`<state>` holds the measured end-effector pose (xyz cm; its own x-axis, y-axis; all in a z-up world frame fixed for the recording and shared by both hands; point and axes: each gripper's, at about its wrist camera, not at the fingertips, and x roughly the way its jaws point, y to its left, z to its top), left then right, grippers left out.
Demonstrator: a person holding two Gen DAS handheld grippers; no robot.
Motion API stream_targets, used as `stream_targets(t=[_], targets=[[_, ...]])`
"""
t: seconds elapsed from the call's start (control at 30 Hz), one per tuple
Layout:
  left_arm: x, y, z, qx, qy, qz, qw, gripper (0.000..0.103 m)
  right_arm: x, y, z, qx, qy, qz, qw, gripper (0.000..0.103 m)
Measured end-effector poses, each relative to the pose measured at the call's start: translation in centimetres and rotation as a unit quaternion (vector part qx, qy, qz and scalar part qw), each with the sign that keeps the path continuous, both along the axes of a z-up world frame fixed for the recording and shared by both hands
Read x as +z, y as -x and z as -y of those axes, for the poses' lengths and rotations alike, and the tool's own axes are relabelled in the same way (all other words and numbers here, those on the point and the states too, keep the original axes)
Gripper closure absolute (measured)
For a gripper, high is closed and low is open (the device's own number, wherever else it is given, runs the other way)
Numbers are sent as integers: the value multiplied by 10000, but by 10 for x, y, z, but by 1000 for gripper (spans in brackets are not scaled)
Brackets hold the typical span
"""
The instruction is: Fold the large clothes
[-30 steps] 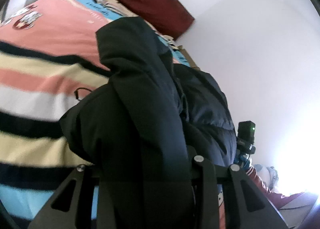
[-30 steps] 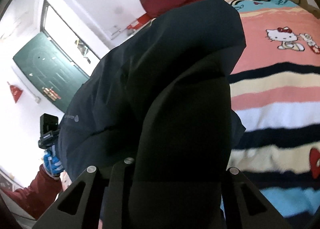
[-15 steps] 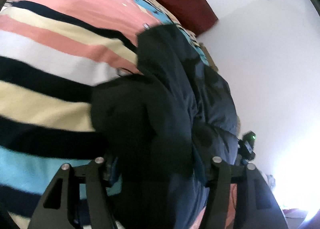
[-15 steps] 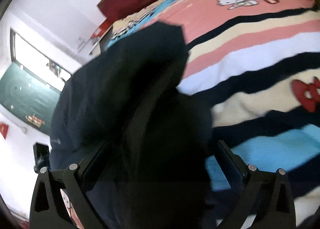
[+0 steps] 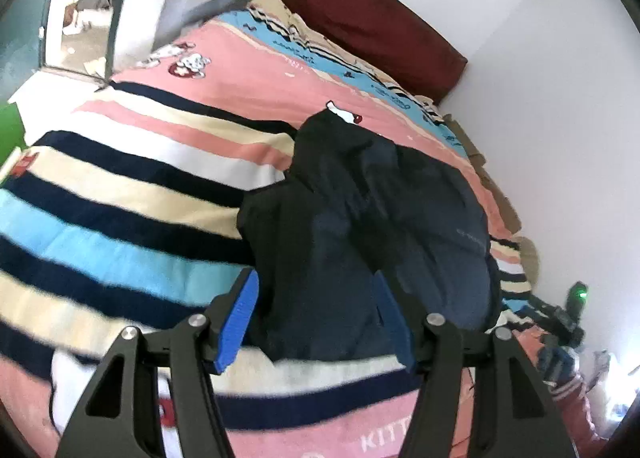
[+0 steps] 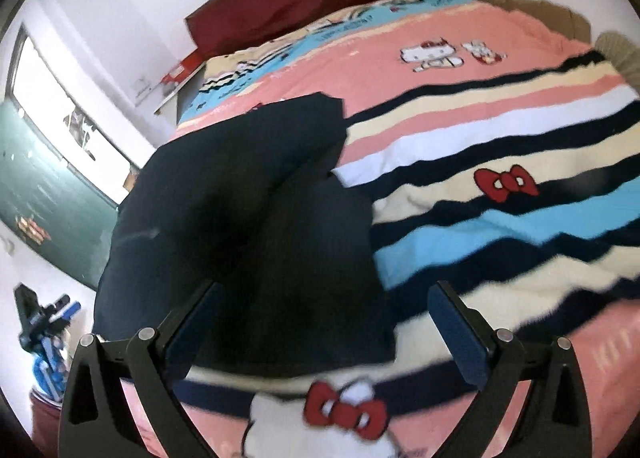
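Plainly one dark jacket (image 5: 360, 242), folded into a bundle, lying on the striped blanket (image 5: 120, 194). Seen from the left wrist, sits toward the wall side of that blanket; seen from the right wrist (image 6: 248, 218), toward the side with the green door (image 6: 44, 194).

Two grippers, both spread and empty. Left gripper (image 5: 316, 322): blue pads (image 5: 236, 322) apart, hovering above the near edge of the jacket, cloth showing between the fingers but not pinched. Right gripper (image 6: 320, 322): fingers as wide as they go, also above the jacket's near hem, pads clear of the fabric.

One dark red headboard (image 5: 368, 18) beyond the far end of the blanket. Two cartoon cat prints (image 6: 430, 54) on the pink band past the jacket, two red bows (image 6: 506, 182) on the stripes nearer. One strip of brown cardboard (image 6: 520, 6) along the blanket's far edge by the wall. One black device with a green light (image 5: 576, 294) off the blanket's corner, near red cloth (image 5: 568, 398). Nothing lying across the jacket; only the gripper fingers cover part of its near edge.
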<state>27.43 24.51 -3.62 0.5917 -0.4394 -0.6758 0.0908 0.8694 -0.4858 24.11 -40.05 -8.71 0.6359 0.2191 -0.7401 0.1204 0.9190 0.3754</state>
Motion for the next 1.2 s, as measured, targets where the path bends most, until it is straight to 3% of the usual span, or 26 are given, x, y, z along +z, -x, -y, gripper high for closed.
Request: stream_targets(t=[0.17, 0.33, 0.67, 0.97, 1.2], targets=[[12, 51, 31, 216, -537, 135, 9982, 44, 9, 49, -41, -5, 586, 107, 9982, 1], [4, 92, 66, 420, -994, 66, 9941, 32, 11, 92, -77, -156, 999, 171, 9947, 1], [-2, 149, 147, 550, -2038, 377, 9767, 32, -5, 149, -130, -159, 1879, 301, 9816, 0], [-15, 182, 176, 444, -2112, 469, 9753, 32, -8, 177, -152, 4, 2002, 531, 9783, 1], [-9, 197, 182, 495, -2264, 800, 9695, 32, -8, 191, -156, 23, 1967, 795, 9772, 1]])
